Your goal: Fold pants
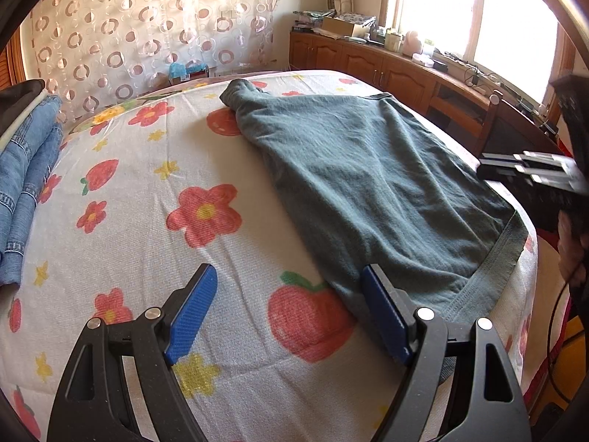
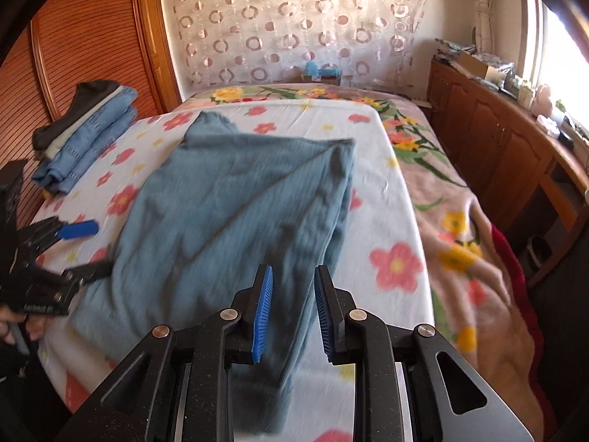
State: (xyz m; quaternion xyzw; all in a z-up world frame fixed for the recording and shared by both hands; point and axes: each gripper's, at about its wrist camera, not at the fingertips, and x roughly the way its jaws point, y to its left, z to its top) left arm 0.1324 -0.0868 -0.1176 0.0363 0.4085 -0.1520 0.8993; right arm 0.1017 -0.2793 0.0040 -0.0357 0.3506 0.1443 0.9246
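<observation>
On the far left we saw a pile of folded jeans (image 2: pixel 88 140) on the flowery bed sheet (image 1: pixel 147 221). Our left tongs (image 1: pixel 287 309) were wide open and held nothing; the right finger sat at the near edge of the pants. The blue-green pants (image 2: pixel 228 213) lay flat in the middle of the bed. Our right tongs (image 2: pixel 292 309) were open a little, with pants cloth between the fingers, but not pinched. A wooden cabinet (image 2: pixel 489 136) stood on the right.
</observation>
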